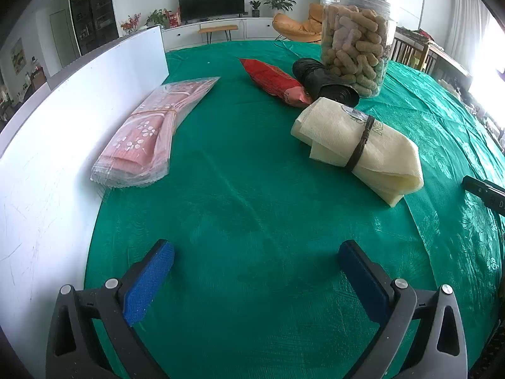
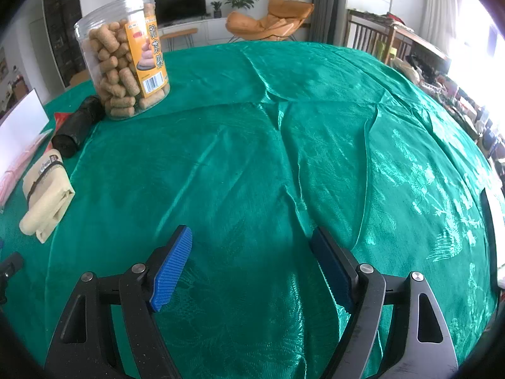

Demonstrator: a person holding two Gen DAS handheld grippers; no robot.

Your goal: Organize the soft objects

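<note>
Blue-padded, the left gripper [image 1: 255, 262] sits at the bottom of its frame, tilted down over bare green tablecloth [image 1: 252, 189], jaws spread with nothing between them. The right gripper [image 2: 251, 252] holds the same downward tilt at the bottom of its view, jaws spread wide over wrinkled cloth and gripping nothing. A cream rolled cloth [image 1: 359, 145], bound by a dark band, lies right of centre. A pink packet in clear wrap [image 1: 151, 132] lies at centre left, beside a white board [image 1: 47, 158].
</note>
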